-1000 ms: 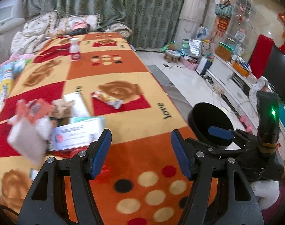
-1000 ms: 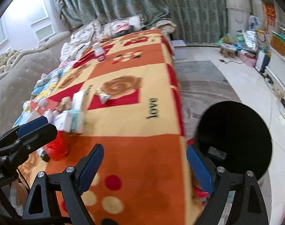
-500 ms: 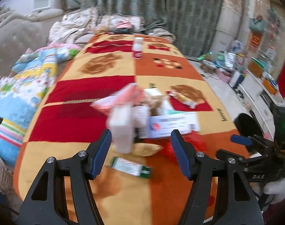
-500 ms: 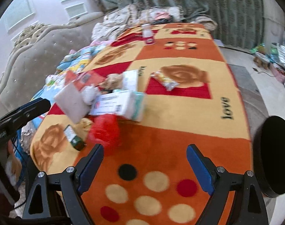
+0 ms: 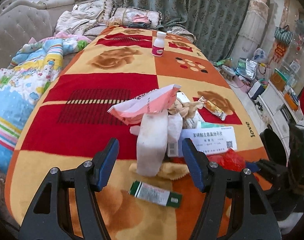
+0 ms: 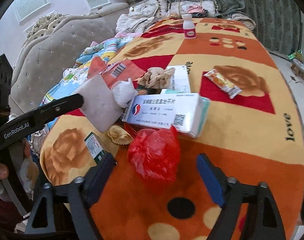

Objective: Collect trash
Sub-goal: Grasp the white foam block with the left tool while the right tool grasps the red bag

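A living room with green curtains (image 5: 172, 6) and a tufted sofa (image 6: 52, 60) holds a bench (image 5: 82, 84) under a red, orange and yellow cloth, where the trash lies heaped. The left hand-held gripper (image 5: 150, 160) hangs over the near end with jaws spread and nothing pinched; a grubby white pack (image 5: 151, 140) stands between them but clear of the pads, and a green tube (image 5: 155, 194) lies just nearer. The right hand-held gripper (image 6: 156, 172) has its jaws closing around a red bag (image 6: 155, 156), the pads not touching it. Just beyond the bag lies a white box (image 6: 164, 112), with crumpled paper (image 6: 156, 77) and a pink wrapper (image 5: 146, 104) piled behind it. To the right, apart from the heap, lies a snack packet (image 6: 224, 83). At the far end a small bottle (image 5: 158, 44) stands upright. A black bin (image 5: 273, 146) sits off the bench's right edge.
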`<action>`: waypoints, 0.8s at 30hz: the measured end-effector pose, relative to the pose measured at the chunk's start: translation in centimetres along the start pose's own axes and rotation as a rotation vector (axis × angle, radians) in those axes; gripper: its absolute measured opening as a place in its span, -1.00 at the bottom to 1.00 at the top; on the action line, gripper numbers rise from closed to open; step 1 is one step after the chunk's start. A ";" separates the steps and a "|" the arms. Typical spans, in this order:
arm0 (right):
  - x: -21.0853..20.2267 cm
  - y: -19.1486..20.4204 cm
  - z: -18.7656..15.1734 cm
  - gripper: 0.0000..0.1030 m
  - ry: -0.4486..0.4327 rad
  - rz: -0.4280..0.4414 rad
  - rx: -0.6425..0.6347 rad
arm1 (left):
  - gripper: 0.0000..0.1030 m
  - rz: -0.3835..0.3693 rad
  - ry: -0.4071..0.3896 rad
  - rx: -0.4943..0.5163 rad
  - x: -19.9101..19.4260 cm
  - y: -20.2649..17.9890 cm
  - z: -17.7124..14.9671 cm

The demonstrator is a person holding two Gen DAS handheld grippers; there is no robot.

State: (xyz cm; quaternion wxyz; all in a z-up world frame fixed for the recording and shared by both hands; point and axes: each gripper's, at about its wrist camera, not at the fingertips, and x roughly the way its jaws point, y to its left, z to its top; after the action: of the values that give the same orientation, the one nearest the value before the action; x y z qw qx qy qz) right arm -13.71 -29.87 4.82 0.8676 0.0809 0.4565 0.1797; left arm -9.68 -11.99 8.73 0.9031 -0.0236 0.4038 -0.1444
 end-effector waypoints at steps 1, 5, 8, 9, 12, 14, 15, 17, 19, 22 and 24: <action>0.3 0.0 -0.1 0.40 0.006 0.006 0.004 | 0.24 -0.007 0.004 -0.002 0.4 0.1 0.1; 2.2 0.0 -0.3 -0.07 0.051 0.034 0.017 | -0.04 -0.056 0.024 -0.020 1.9 0.1 0.5; 1.9 -0.1 -0.5 -0.19 0.040 0.038 0.010 | -0.47 -0.068 0.060 -0.025 2.6 0.2 0.6; 1.6 -0.2 -0.6 -0.20 0.038 0.040 0.005 | -0.47 -0.071 0.054 -0.024 2.4 0.1 0.5; 0.1 -0.7 -1.0 -0.22 0.024 0.036 0.001 | -0.47 -0.101 0.050 -0.020 1.3 -0.1 0.7; -1.2 -1.3 -1.4 -0.22 0.010 0.029 0.002 | -0.47 -0.119 0.043 -0.017 0.3 -0.5 0.8; -1.8 -1.7 -1.6 -0.22 0.005 0.028 0.005 | -0.47 -0.132 0.038 -0.013 -0.1 -0.8 0.8; -3.0 -2.6 -1.9 -0.22 -0.006 0.022 0.023 | -0.47 -0.150 0.029 -0.001 -0.9 -1.5 0.9; -4.2 -3.6 -2.2 -0.22 -0.024 0.013 0.041 | -0.47 -0.175 0.022 0.009 -1.6 -2.5 1.1; -5.7 -4.7 -2.4 -0.22 -0.048 -0.007 0.061 | -0.47 -0.211 0.010 0.031 -2.6 -4.2 1.4; -6.6 -5.3 -2.4 -0.22 -0.066 -0.020 0.070 | -0.47 -0.236 0.008 0.048 -3.0 -5.5 1.6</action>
State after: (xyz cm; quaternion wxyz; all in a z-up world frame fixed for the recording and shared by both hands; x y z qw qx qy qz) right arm -17.83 -37.31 6.88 0.8806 0.1127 0.4344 0.1523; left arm -11.73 -16.58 12.85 0.8784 -0.0489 0.3984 -0.2595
